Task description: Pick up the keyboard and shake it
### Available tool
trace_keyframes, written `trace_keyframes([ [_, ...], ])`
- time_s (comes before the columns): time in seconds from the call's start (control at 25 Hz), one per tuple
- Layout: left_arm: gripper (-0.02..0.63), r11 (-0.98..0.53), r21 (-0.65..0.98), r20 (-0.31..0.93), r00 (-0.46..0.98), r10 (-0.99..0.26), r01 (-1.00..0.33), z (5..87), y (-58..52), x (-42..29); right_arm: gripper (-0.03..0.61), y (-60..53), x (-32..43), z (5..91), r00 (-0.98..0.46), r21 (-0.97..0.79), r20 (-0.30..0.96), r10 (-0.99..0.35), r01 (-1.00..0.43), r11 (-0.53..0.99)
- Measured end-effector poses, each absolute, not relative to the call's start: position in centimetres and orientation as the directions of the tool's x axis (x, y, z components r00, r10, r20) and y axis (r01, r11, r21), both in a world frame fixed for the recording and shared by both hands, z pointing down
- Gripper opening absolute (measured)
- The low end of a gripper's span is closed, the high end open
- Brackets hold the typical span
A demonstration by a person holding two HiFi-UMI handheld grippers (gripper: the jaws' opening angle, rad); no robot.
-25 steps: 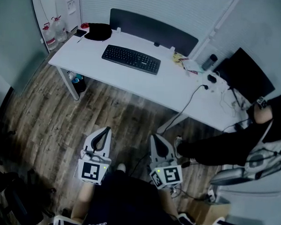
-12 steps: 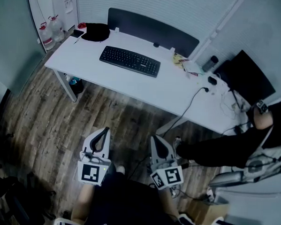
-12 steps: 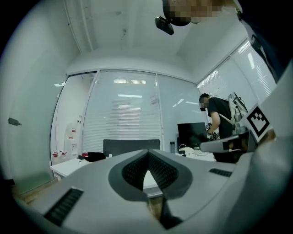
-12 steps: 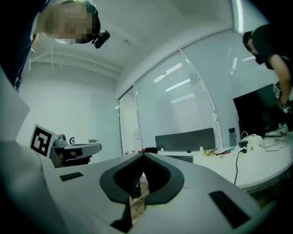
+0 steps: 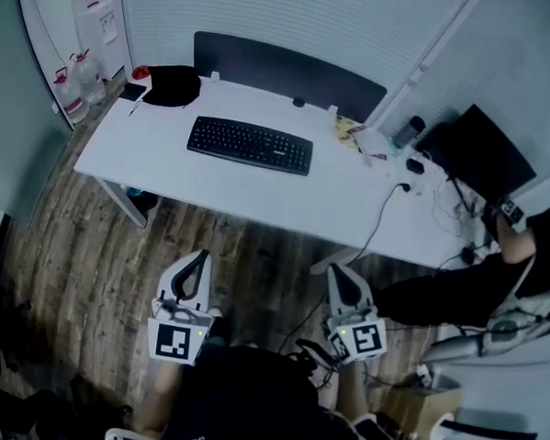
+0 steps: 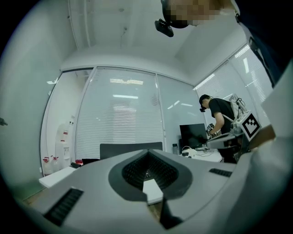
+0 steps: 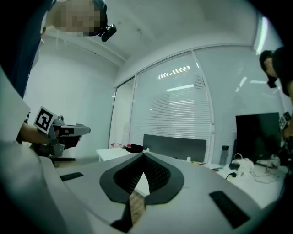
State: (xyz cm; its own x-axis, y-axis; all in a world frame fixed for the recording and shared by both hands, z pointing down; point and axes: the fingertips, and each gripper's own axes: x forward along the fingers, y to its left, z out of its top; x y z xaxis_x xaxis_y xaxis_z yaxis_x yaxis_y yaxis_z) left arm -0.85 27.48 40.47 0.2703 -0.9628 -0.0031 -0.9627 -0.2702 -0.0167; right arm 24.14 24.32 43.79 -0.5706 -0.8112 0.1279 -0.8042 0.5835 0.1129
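At the far left, clear water jugs (image 5: 76,77) stand on the floor beside the corner of the white desk (image 5: 158,167). On that corner lies a dark, rounded bundle (image 5: 172,84), with a small red thing just to its left. Lower down, over the wooden floor (image 5: 89,251), the left gripper (image 5: 199,256) is held short of the desk's near edge, its jaws pressed together with nothing between them. It points towards the desk.

The keyboard (image 5: 250,144) lies flat on the desk, keys up, a little left of the middle and well apart from both grippers. Its long axis runs left to right along the desk's length, parallel to the dark panel (image 5: 283,70) at the back edge, with its right end slightly nearer the person.

The right gripper (image 5: 339,269) also stays short of the desk, jaws closed on nothing, and aims at the desk's near edge.

Further right, a black cable (image 5: 378,220) trails off the desk edge. A dark monitor (image 5: 476,150) stands at the right end, and another person (image 5: 493,272) in black leans there.
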Motion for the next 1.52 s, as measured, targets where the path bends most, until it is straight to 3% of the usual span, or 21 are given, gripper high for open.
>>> trace_keyframes([
  [0.2, 0.003, -0.305, -0.05, -0.023, 0.307, -0.952, -0.951, 39.6, 23.9, -4.4, 0.002, 21.7, 26.4, 42.8, -0.47, 0.241, 0.16, -0.868, -0.834, 0.496],
  [0.36, 0.003, -0.304, -0.055, -0.034, 0.306, -0.951, -0.951, 38.9, 21.6, -6.9, 0.002, 19.9, 24.8, 40.6, -0.415, 0.196, 0.105, -0.904, -0.882, 0.428],
  [0.6, 0.003, -0.305, -0.019, -0.028, 0.305, -0.952, -0.952, 38.9, 19.1, -9.0, 0.002, 17.1, 17.3, 39.2, -0.479, 0.131, 0.052, -0.876, -0.866, 0.482],
  [0.88, 0.003, -0.304, 0.008, -0.024, 0.304, -0.952, -0.953, 39.4, 16.7, -9.5, 0.002, 13.9, 13.4, 39.3, -0.517, 0.114, 0.091, -0.851, -0.844, 0.525],
  [1.52, 0.003, -0.269, 0.036, 0.035, 0.27, -0.962, -0.963, 41.9, 2.2, -8.7, 0.003, -1.1, 16.6, 42.0, -0.504, 0.031, 0.093, -0.859, -0.861, 0.508],
])
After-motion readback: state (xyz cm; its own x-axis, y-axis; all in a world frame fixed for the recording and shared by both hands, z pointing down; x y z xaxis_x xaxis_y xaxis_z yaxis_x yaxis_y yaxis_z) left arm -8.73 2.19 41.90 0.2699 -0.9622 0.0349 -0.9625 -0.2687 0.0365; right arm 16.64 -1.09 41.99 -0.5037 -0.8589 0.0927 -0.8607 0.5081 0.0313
